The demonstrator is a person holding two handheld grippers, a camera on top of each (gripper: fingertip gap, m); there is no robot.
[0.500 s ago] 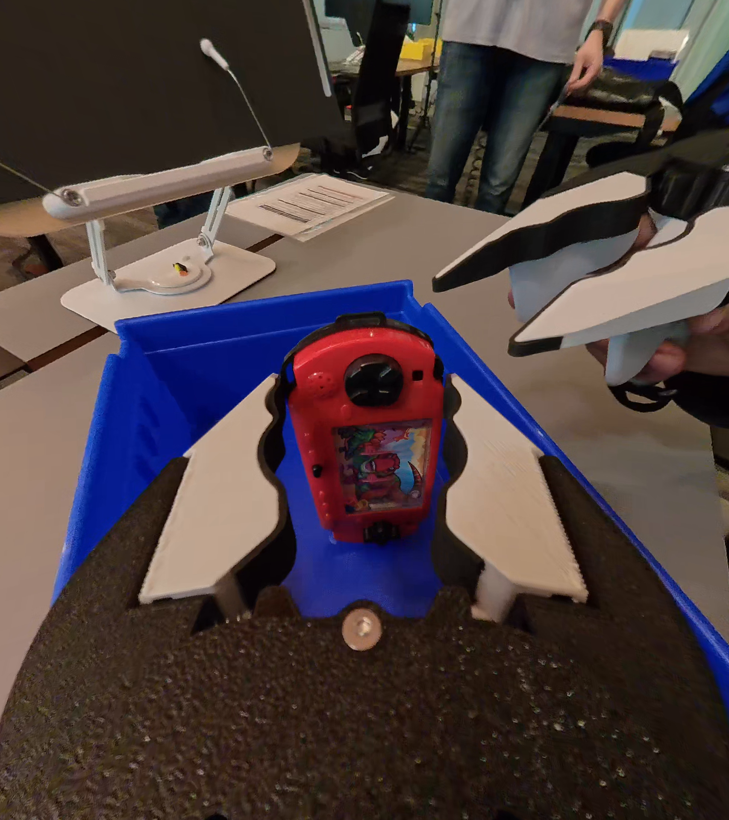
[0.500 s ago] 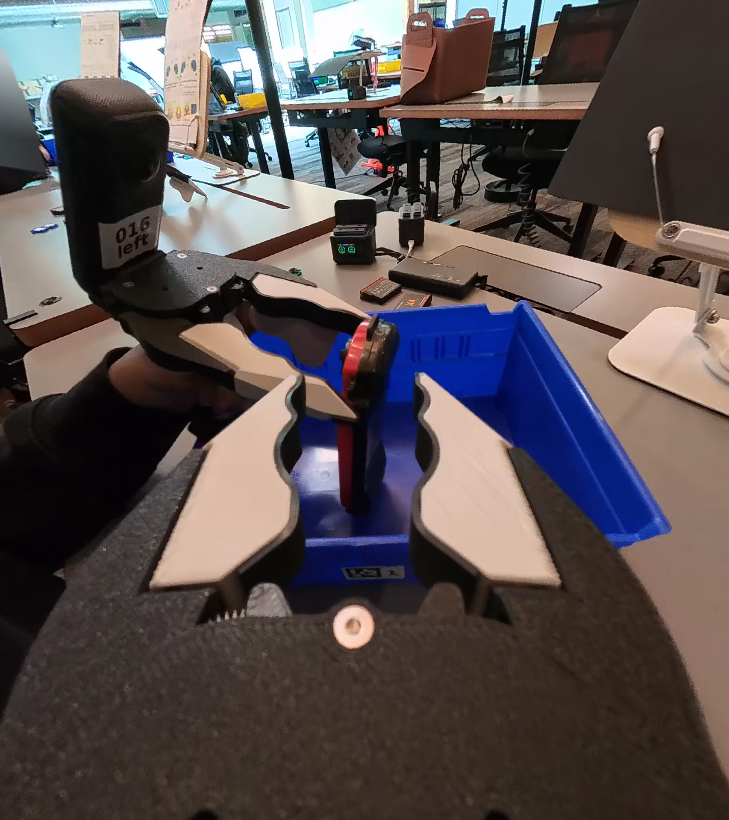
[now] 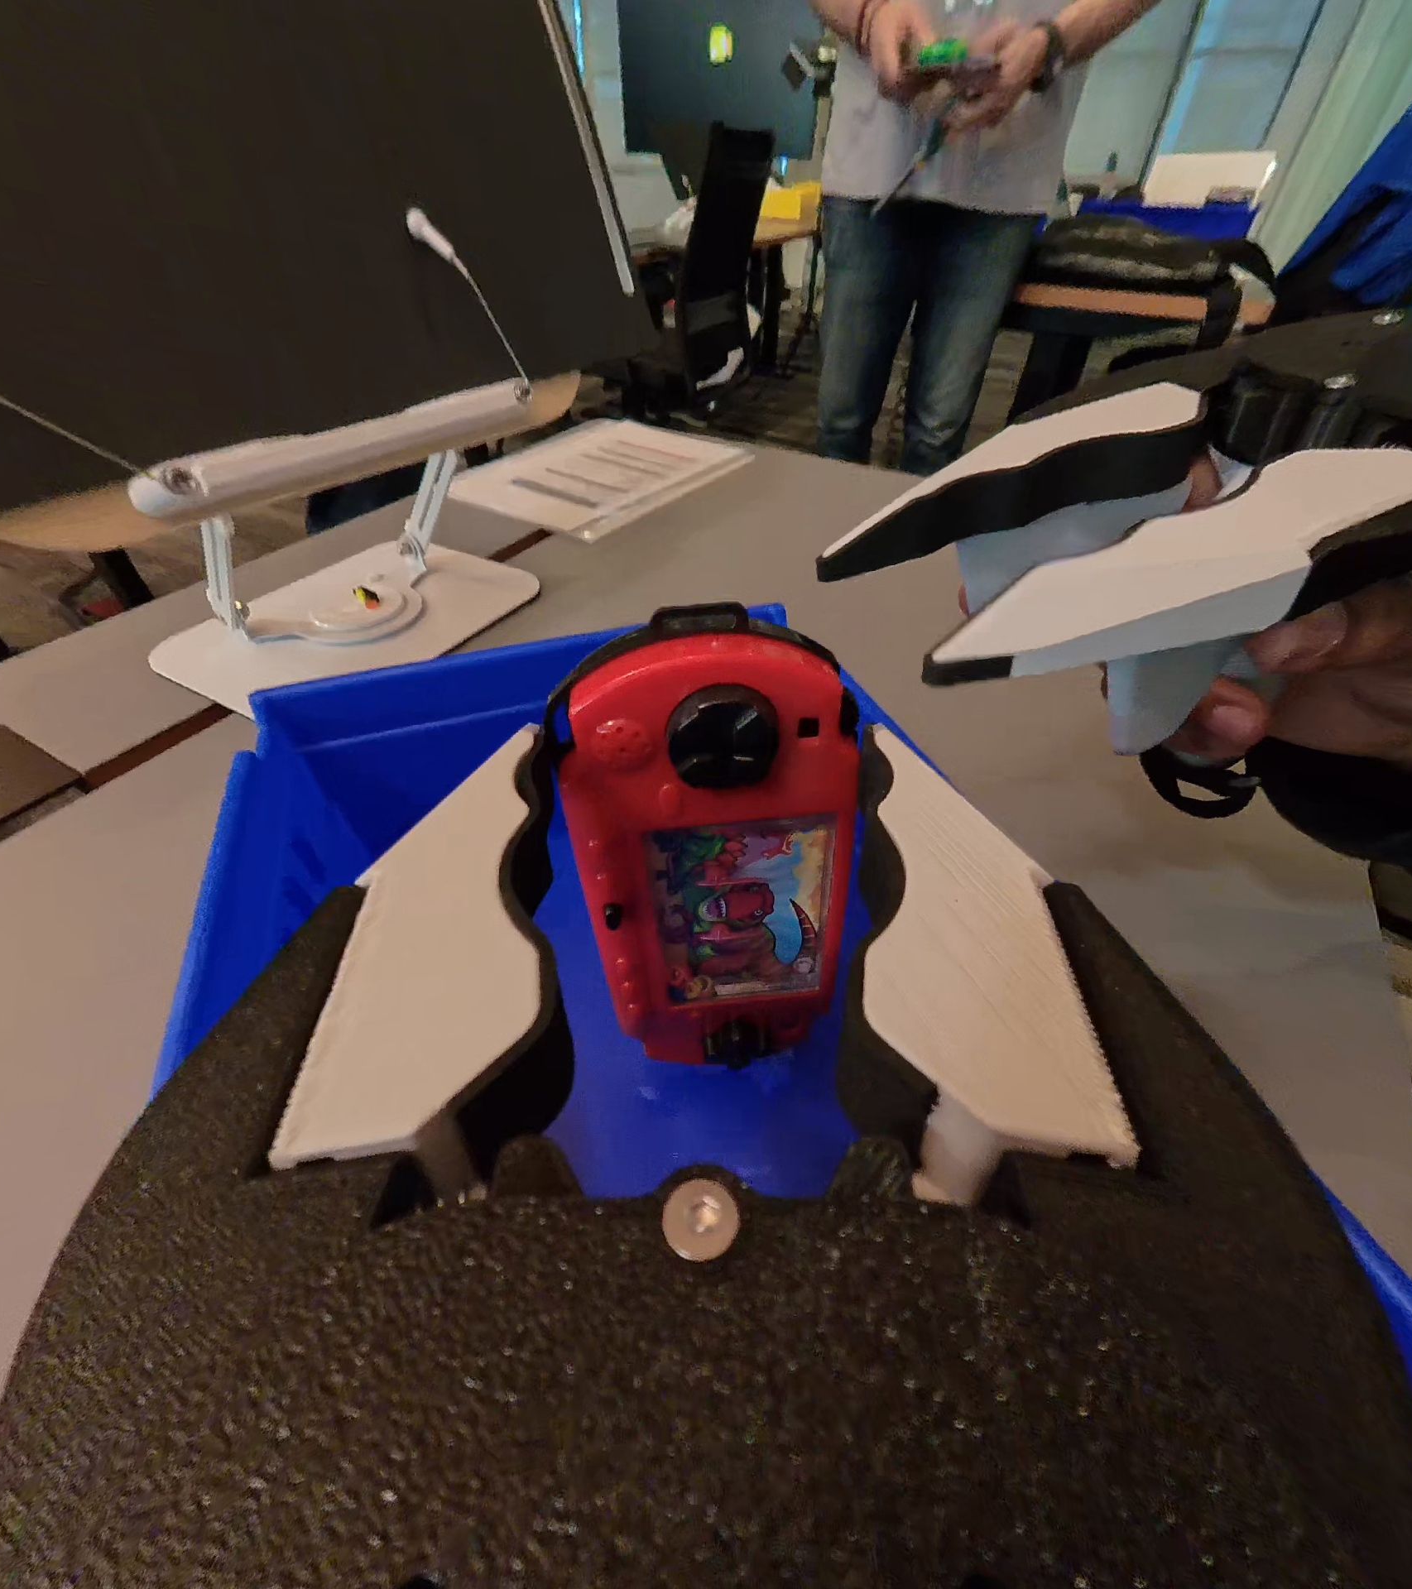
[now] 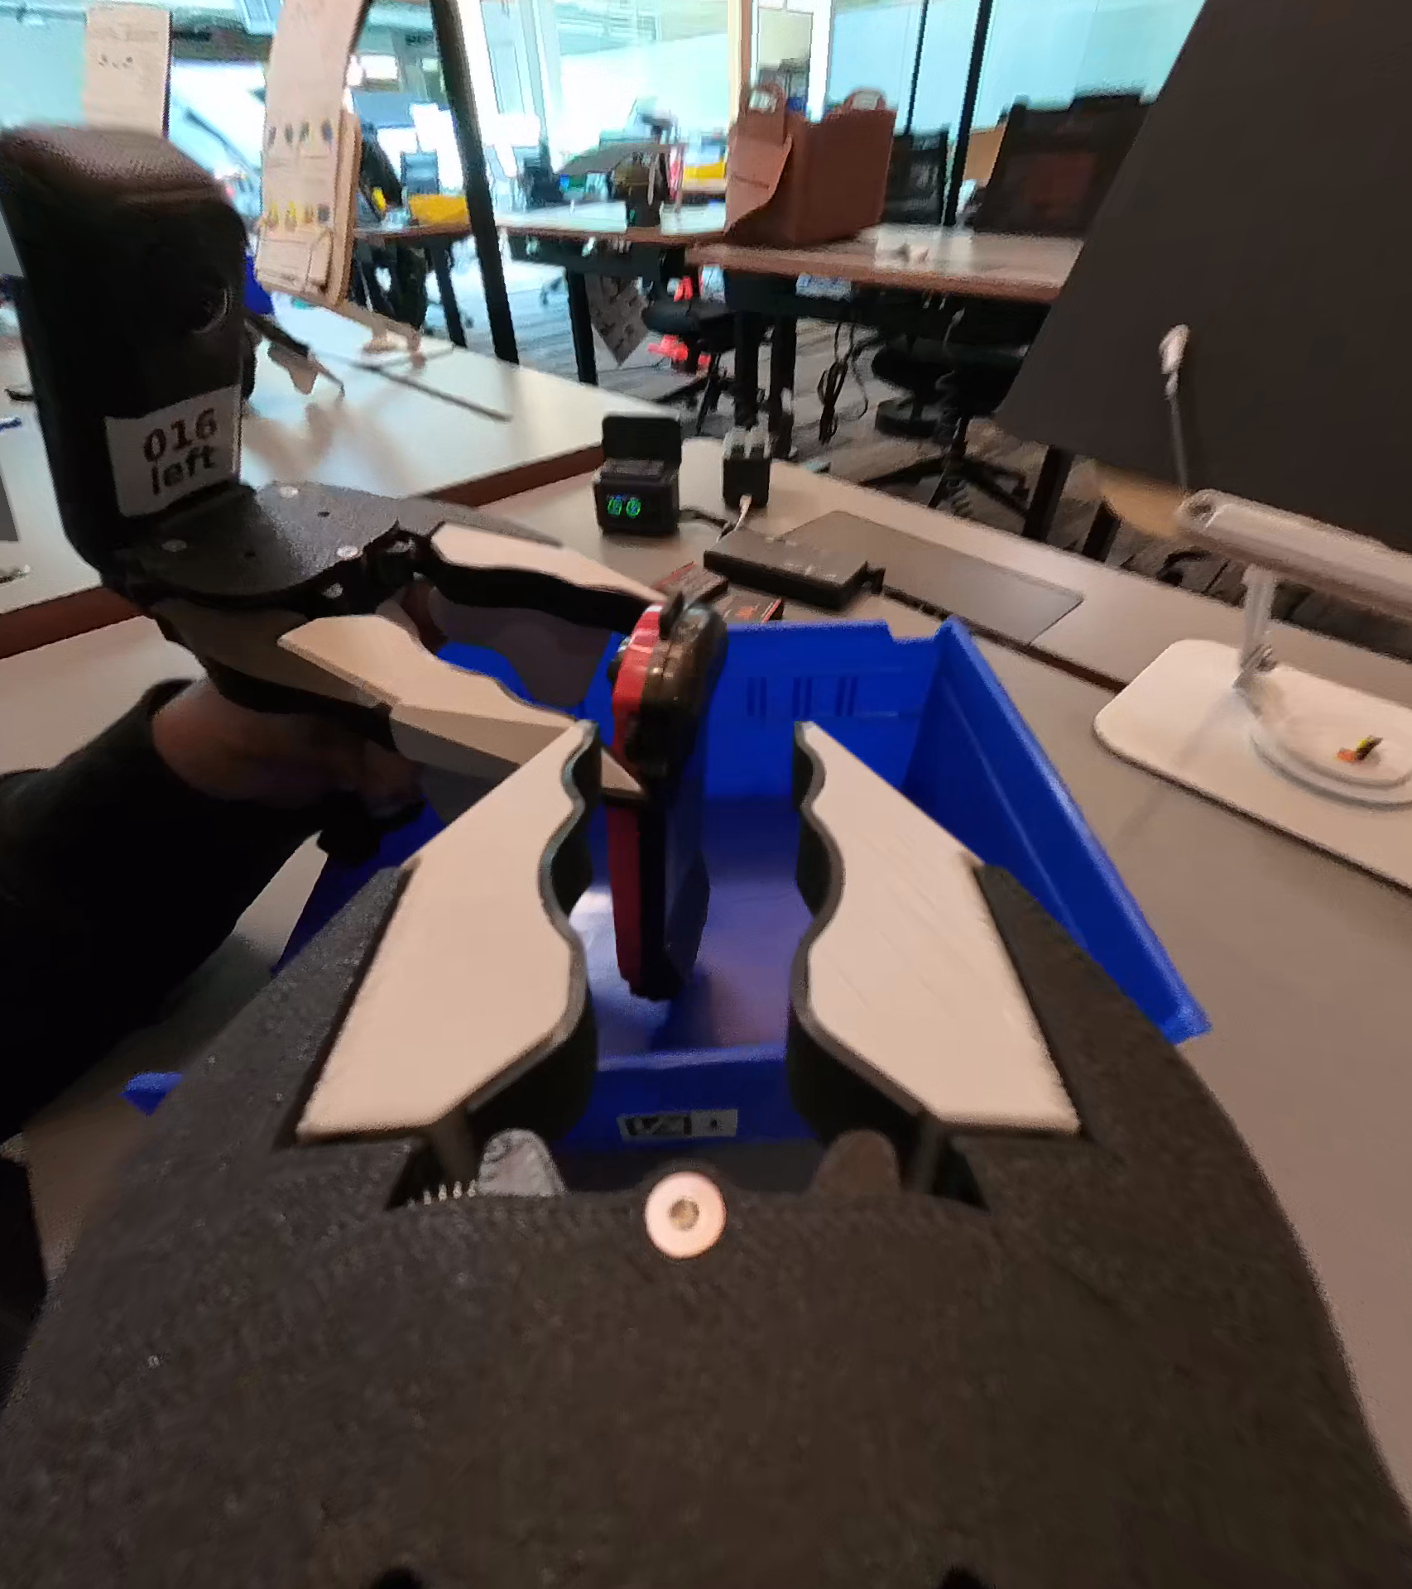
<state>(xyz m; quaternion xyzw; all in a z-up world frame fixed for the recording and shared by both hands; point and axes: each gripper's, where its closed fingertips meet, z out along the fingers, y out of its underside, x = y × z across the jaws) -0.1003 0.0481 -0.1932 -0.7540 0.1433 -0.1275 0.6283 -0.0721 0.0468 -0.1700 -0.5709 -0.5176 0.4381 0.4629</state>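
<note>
Red plastic: we count one toy game [image 3: 715, 847], clamped upright by our left gripper [image 3: 702, 748] above one blue bin [image 3: 393, 731]. Our right gripper [image 4: 694, 757] gapes wide and empty; only its view shows two small black chargers [image 4: 638, 486] far behind.

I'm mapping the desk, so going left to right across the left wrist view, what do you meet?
White stand → paper sheet → red toy, clamped in the left gripper above the blue bin → right gripper, open, at the right edge.

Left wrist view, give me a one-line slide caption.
Left gripper fingers clamp a red handheld toy upright over a blue bin; right gripper hovers open beside it.
</note>
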